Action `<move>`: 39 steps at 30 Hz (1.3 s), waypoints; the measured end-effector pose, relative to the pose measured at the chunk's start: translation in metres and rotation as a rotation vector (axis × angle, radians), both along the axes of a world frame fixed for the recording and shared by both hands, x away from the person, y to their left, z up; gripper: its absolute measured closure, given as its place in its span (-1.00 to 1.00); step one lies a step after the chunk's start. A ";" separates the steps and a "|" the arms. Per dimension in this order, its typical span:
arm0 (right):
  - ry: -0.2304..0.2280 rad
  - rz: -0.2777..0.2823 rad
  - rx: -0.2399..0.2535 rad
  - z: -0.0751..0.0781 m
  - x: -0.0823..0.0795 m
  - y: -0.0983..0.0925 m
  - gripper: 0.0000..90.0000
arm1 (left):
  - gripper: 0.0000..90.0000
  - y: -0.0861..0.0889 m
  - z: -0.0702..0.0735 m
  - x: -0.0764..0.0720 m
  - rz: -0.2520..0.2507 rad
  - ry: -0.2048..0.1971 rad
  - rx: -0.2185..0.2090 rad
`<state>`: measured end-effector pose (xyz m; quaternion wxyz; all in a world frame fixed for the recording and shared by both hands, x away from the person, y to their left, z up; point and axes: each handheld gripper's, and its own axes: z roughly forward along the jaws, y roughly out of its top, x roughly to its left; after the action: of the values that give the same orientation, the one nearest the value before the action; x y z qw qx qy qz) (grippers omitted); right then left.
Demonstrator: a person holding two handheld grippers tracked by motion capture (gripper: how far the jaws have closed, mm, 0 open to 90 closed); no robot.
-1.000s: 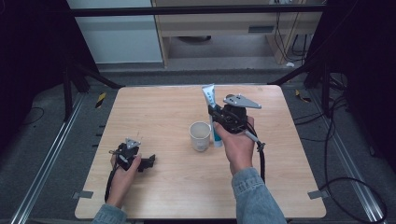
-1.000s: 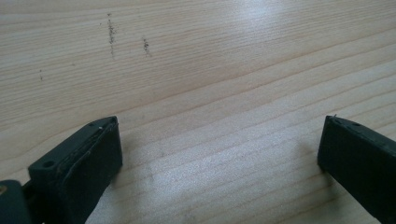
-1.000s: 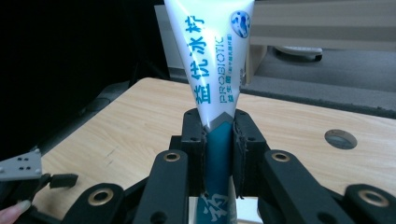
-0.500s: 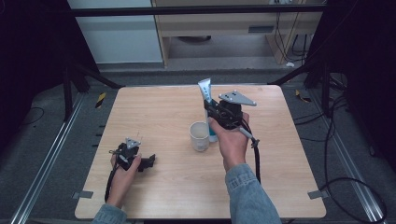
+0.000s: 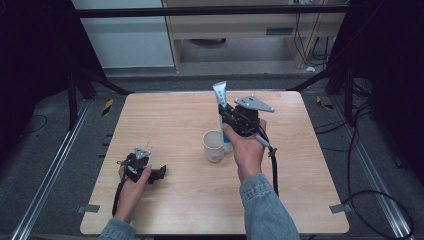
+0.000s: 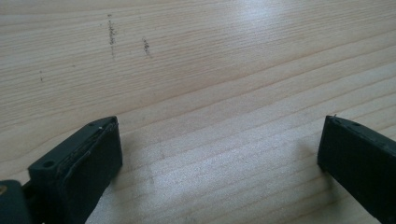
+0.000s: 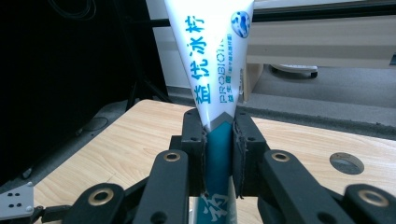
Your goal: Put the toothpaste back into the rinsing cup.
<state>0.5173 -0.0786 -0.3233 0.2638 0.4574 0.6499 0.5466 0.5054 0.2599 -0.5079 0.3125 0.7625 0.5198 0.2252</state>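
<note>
A white and teal toothpaste tube (image 5: 221,107) stands upright in my right gripper (image 5: 229,117), flat crimped end up. The right gripper view shows both pads pressed on the tube (image 7: 215,70) at its teal band, gripper (image 7: 218,154) shut on it. A white cup (image 5: 214,145) stands on the wooden table (image 5: 165,115) just left of the tube's lower end. My left gripper (image 5: 159,173) rests on the table near the front left, held by a hand. Its jaws stand wide apart in the left gripper view (image 6: 219,154), with bare wood (image 6: 196,84) between them.
The table's round cable hole (image 7: 346,163) lies to the right of the held tube. Black frame posts and a dark curtain surround the table. A cable trails from the right gripper down past the sleeve (image 5: 265,205).
The right gripper carried the tube leftward toward the cup and stood it more upright. The left gripper stayed still.
</note>
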 end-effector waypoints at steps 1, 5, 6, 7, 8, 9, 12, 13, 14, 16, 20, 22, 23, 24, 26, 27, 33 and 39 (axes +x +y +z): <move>0.000 0.000 0.000 0.000 0.000 0.000 0.73 | -1.00 0.000 0.000 0.000 0.000 0.000 0.000; -0.003 -0.005 0.000 -0.002 0.001 0.003 0.72 | -1.00 0.000 0.000 0.000 0.000 0.000 0.001; -0.004 -0.006 0.002 -0.002 0.001 0.003 0.72 | -1.00 0.000 0.000 0.000 0.000 0.000 0.001; -0.008 -0.009 0.004 -0.003 0.001 0.004 0.72 | -1.00 0.000 0.000 0.001 0.000 -0.001 0.000; -0.013 -0.015 0.005 -0.003 0.002 0.006 0.72 | -1.00 0.000 0.000 0.001 0.000 -0.001 0.000; -0.020 -0.019 0.002 -0.003 0.002 0.007 0.72 | -1.00 0.000 0.000 0.001 0.000 -0.001 0.000; -0.043 -0.033 -0.006 -0.005 0.002 0.011 0.72 | -1.00 0.000 0.000 0.001 0.000 -0.001 0.000; -0.051 -0.033 0.001 -0.005 0.002 0.012 0.72 | -1.00 0.000 0.000 0.001 0.000 -0.001 0.001; -0.051 -0.033 0.001 -0.005 0.002 0.012 0.72 | -1.00 0.000 0.000 0.001 0.000 -0.001 0.001; -0.063 -0.036 0.008 -0.006 0.002 0.012 0.72 | -1.00 0.000 0.000 0.001 -0.001 -0.003 -0.002; -0.075 -0.046 0.020 -0.008 0.004 0.014 0.72 | -1.00 0.000 0.000 0.001 -0.002 -0.002 -0.001; -0.080 -0.048 0.025 -0.010 0.005 0.015 0.72 | -1.00 0.000 0.000 0.001 -0.001 -0.003 -0.002; -0.083 -0.048 0.028 -0.011 0.006 0.015 0.72 | -1.00 0.000 0.000 0.001 -0.001 -0.003 -0.002; -0.084 -0.049 0.029 -0.012 0.007 0.016 0.72 | -1.00 0.000 0.000 0.001 -0.002 -0.002 -0.001; -0.085 -0.051 0.035 -0.015 0.009 0.016 0.72 | -1.00 0.000 0.000 0.001 -0.002 -0.002 -0.002; -0.093 -0.060 0.038 -0.018 0.010 0.017 0.72 | -1.00 0.000 0.000 0.001 -0.002 -0.003 -0.002; -0.094 -0.073 0.069 -0.028 0.014 0.022 0.72 | -1.00 0.000 0.000 0.001 -0.002 -0.003 -0.002; -0.122 -0.083 0.052 -0.031 0.016 0.028 0.72 | -1.00 0.000 0.000 0.001 -0.002 -0.003 -0.002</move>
<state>0.5331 -0.0506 -0.3540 0.3134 0.4563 0.5988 0.5787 0.5064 0.2597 -0.5081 0.3142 0.7625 0.5187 0.2253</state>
